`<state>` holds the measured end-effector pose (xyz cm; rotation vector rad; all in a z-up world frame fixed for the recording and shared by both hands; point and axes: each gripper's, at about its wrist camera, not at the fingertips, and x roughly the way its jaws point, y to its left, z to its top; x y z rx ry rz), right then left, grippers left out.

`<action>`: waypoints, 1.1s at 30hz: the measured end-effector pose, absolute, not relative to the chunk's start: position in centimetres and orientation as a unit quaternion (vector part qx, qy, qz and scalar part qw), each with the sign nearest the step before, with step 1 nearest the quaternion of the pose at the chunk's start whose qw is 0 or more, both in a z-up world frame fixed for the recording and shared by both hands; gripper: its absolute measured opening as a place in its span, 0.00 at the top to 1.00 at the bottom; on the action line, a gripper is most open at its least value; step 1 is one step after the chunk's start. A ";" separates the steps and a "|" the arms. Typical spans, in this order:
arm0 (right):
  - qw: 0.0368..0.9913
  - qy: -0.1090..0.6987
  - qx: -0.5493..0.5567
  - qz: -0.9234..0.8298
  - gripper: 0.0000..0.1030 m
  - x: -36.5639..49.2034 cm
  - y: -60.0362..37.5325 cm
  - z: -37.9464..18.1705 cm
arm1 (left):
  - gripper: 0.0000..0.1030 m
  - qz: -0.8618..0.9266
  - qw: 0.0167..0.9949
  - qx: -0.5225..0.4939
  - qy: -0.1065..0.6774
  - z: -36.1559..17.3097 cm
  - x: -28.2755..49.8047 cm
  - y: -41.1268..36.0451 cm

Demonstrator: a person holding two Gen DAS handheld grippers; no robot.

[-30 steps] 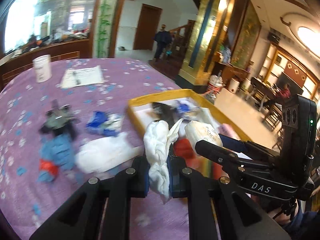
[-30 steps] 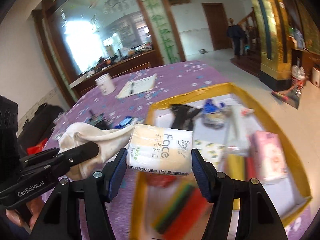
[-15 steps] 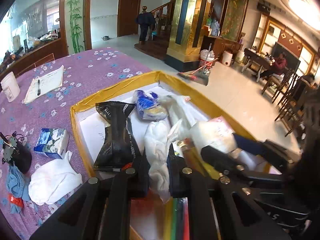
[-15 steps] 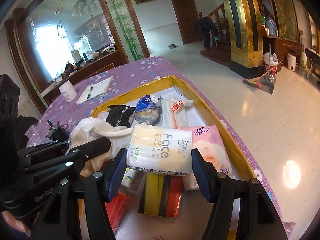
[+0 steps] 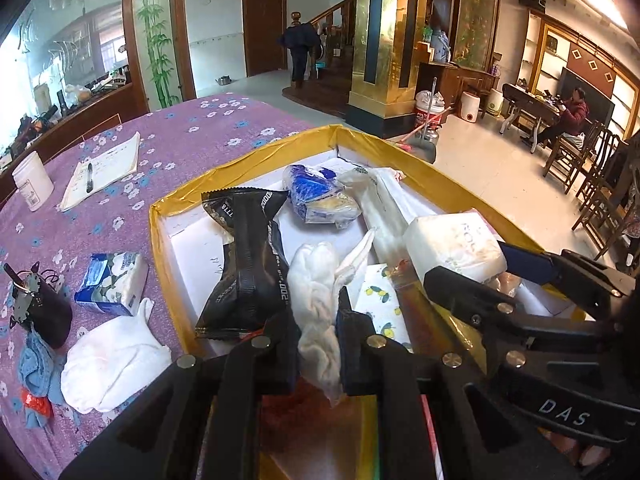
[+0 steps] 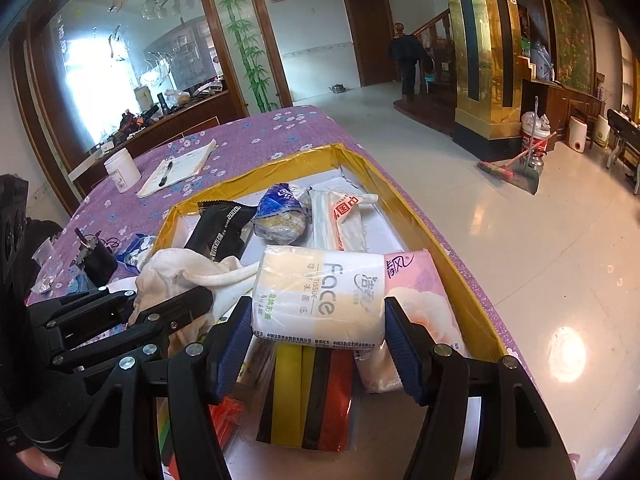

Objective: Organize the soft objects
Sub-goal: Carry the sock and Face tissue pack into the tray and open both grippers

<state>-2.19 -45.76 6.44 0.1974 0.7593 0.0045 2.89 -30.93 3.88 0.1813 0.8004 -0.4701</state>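
two grippers over the yellow-rimmed box (image 5: 256,160), both loaded. left gripper (image 5: 318,344) pinched nearly shut on a white cloth (image 5: 316,280), gripped low at a bunched fold, so loose ends flop up past the fingers and a tail hangs below. makes sense for something limp: squeeze the thick part, let the rest dangle. right gripper (image 6: 318,320) spread wide, clamped across the ends of a tissue pack (image 6: 320,300), blue pads pressing into the wrapper at both sides. wide stance because of the pack's own width, not slack.

both loads hanging over the near half of the box, above what already lies there: striped sponges (image 6: 308,396) directly under the pack, a pink tissue pack (image 6: 420,300) just right of it, a black wrapper (image 5: 248,268) left, a blue packet (image 5: 316,196) and a long white pack (image 6: 344,216) toward the far end. cloth close beside the tissue pack, just left of it, the two tools nearly shoulder to shoulder.

looks like the drop-off stage: carried in, aimed downward, not yet let go. likely call next: ease each down onto a free patch and release, cloth first maybe, since floppy ends could snag on the neighbouring finger.

more left outside on the purple tablecloth (image 5: 192,128): a second white cloth (image 5: 112,364), a blue-white tissue pack (image 5: 112,284), a blue rag (image 5: 36,368) beside a dark pouch (image 5: 48,312). so roughly midway by the look of it. far left, a notepad (image 5: 104,172) and white jar (image 5: 32,180), probably not part of the job.
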 end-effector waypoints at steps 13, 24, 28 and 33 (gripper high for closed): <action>0.925 0.370 0.090 -0.006 0.33 -2.0 -45.3 6.3 | 0.86 -0.224 0.894 0.089 0.379 3.7 2.7 -30.8; 0.926 0.365 0.094 -0.010 0.32 -2.6 -45.6 7.0 | 0.66 -0.212 0.907 0.080 0.355 5.1 2.4 -29.8; 0.928 0.358 0.096 -0.010 0.32 -3.2 -45.8 7.6 | 0.59 -0.209 0.911 0.079 0.346 5.6 1.9 -29.6; 0.931 0.350 0.103 -0.015 0.28 -3.8 -46.1 8.3 | 0.48 -0.204 0.917 0.074 0.335 6.2 1.4 -29.1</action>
